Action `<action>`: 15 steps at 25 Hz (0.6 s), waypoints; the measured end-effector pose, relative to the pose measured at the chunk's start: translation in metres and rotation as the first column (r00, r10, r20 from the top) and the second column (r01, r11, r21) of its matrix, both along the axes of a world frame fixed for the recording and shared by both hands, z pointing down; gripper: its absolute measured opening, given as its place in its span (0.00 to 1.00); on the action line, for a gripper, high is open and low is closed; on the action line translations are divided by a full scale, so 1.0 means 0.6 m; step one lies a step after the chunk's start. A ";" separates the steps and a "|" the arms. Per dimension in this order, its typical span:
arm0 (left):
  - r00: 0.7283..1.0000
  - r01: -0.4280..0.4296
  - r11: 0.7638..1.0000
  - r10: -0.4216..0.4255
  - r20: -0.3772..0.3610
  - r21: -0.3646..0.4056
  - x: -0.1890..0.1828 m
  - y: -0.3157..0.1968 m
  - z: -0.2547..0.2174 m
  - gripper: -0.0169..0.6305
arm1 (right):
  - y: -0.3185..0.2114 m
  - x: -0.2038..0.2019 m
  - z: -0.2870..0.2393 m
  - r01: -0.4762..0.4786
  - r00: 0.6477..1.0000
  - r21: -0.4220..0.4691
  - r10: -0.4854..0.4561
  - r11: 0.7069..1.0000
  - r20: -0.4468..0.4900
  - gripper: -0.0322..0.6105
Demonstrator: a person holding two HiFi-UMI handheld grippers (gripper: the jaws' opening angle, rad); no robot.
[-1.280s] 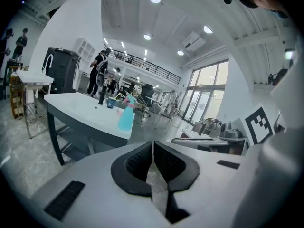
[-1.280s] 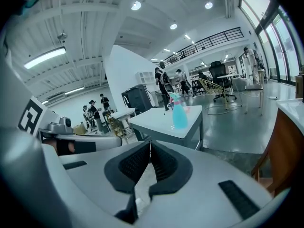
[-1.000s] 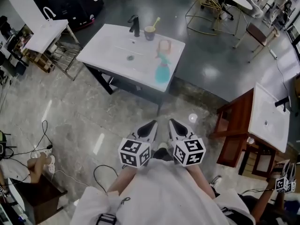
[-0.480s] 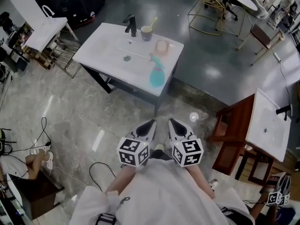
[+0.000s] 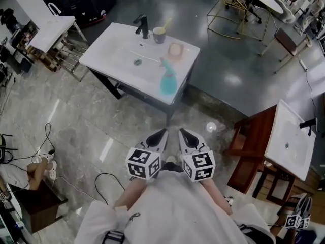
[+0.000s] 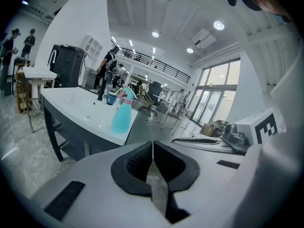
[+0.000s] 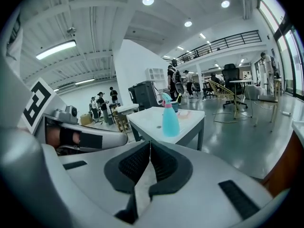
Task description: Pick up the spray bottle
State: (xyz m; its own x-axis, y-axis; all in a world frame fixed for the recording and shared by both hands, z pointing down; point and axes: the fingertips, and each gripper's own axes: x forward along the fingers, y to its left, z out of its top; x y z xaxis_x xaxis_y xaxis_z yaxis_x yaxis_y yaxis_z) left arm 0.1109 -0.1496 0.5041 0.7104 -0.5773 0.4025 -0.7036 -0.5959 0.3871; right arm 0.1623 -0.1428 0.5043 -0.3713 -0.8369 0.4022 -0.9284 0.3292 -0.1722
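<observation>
Trouble lay mostly with the jaws: the left gripper (image 5: 159, 135) and right gripper (image 5: 182, 134) were both pressed together and empty, so unless one spread in time it would likely knock the spray bottle (image 5: 167, 81) over. That teal bottle stood well ahead of both, near the closest edge of the white basin table (image 5: 109, 55). Beyond it, a cup (image 5: 159, 35) held a pale, stick-like item.

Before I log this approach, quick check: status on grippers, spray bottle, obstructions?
Left gripper and right gripper shut, empty, short of the counter. Spray bottle upright near its edge, untouched. Nothing blocking.
</observation>
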 end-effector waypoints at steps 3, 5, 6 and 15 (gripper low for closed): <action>1.000 0.001 1.000 -0.001 0.001 0.002 0.004 0.005 -0.001 0.08 | 0.002 -0.003 -0.001 0.015 1.000 0.001 -0.015 1.000 0.007 0.09; 1.000 0.002 1.000 -0.002 0.004 0.003 0.005 0.006 0.000 0.08 | 0.002 -0.004 -0.002 0.019 1.000 0.005 -0.019 1.000 0.009 0.09; 1.000 0.003 1.000 -0.003 0.005 0.002 0.006 0.006 0.000 0.08 | 0.002 -0.004 -0.001 0.022 1.000 0.007 -0.022 1.000 0.007 0.09; 1.000 0.030 0.999 -0.030 0.004 0.017 0.000 0.000 -0.005 0.08 | -0.005 -0.018 -0.001 0.069 0.998 0.012 -0.069 0.998 0.009 0.09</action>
